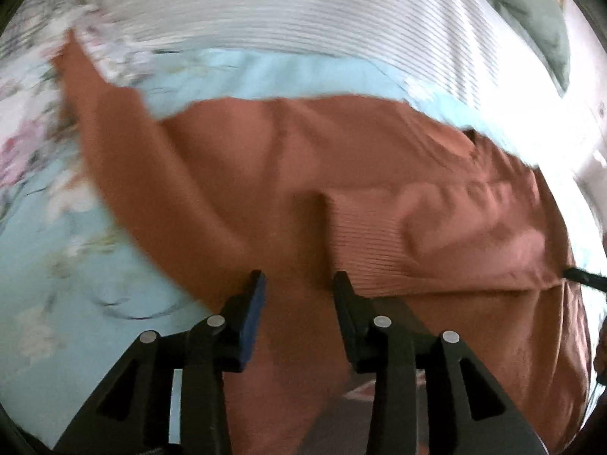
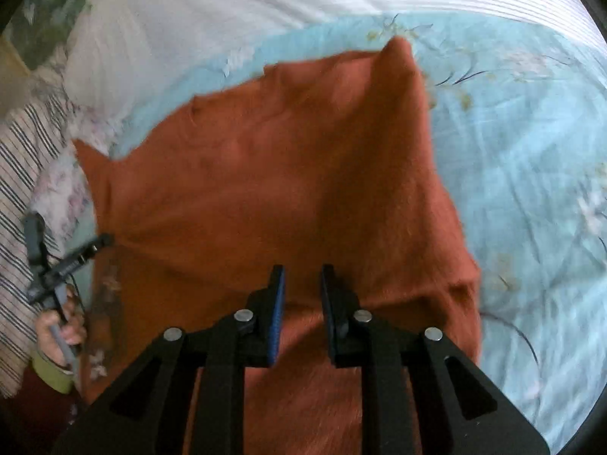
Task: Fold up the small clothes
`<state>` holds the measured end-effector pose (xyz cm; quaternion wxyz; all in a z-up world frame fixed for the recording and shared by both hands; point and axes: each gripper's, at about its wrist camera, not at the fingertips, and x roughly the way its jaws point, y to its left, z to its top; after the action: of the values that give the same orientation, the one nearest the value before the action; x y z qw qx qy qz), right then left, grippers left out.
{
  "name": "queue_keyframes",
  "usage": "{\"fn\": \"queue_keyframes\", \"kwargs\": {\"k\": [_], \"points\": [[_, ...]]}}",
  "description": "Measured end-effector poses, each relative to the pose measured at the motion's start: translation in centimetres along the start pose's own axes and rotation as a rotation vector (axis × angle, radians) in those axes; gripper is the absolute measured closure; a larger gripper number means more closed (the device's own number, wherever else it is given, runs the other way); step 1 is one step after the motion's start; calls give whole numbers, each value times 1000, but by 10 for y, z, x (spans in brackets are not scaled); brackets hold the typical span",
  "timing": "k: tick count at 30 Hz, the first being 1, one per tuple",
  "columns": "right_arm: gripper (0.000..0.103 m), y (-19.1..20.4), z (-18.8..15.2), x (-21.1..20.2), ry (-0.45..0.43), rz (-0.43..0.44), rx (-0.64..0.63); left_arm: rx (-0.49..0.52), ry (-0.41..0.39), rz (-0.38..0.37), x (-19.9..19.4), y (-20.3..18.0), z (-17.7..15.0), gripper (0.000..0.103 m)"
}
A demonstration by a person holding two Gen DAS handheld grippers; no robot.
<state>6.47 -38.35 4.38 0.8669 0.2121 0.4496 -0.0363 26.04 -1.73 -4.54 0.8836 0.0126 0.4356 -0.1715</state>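
Garment: a rust-orange knit sweater [image 2: 273, 189] lies spread on a bed, its body broad and rumpled, one sleeve [image 1: 95, 113] trailing off to the far left in the left wrist view.
Weave: a fine ribbed band [image 1: 364, 235] shows near the left tool, probably a hem or cuff; I cannot tell which.
Handling: it looks soft, limp and fairly light, with a grippy, non-slippery knit; it should drape and sag when lifted, not hold a crease by itself, and stretch if pulled by one point.
Fragility: none to speak of, though a snagged knit loop is a small risk.
Where to hold: best at an edge or corner where two layers meet, such as the ribbed band or the peaked corner [image 2: 398, 53] at the far side, pinching deep enough for the fabric not to slide out.
Left tool [image 1: 299, 284]: parted, nothing between its pads, poised just above the sweater's near part.
Right tool [image 2: 302, 276]: parted with a narrower gap, empty, over the near middle of the sweater.
Bed: a light blue floral sheet [image 2: 531, 151] under the sweater.
Beyond: a white striped cover [image 1: 303, 11] past the far edge, a grey-green pillow [image 1: 531, 11] at the corner.
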Motion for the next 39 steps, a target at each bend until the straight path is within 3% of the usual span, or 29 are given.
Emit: {"fn": "queue_keyframes", "kwargs": {"k": [3,5,7,8,13,21,22,25,30,35,39], "points": [[78,6,-4,-18,-37,77,29,-105,-28,42,-13,33,12,47],[67,13,-8,-27,-53,143,50,-200,-45,80,-19,55,24,26],[54,26,-16,-30,-63,198,57,-301,-60,115,-20,77,39,25],[53,33,-19,-30,-65,233,59,-340,-67,120,-19,86,47,25],[51,71,-34,-19,-41,296,52,-429,-103,217,0,127,99,23],[51,83,-36,-7,5,317,60,-513,-113,391,37,218,171,23],[51,84,-36,-5,10,312,56,-512,-98,402,43,227,177,27],[50,87,-37,0,25,317,55,-480,-83,348,52,239,186,98],[51,94,-40,5,29,339,48,-347,-203,316,15,199,181,101],[51,98,-45,-4,8,370,49,-218,-294,207,-30,130,162,101],[51,89,-51,-21,-25,382,75,-148,-302,104,-41,60,143,101]]}}
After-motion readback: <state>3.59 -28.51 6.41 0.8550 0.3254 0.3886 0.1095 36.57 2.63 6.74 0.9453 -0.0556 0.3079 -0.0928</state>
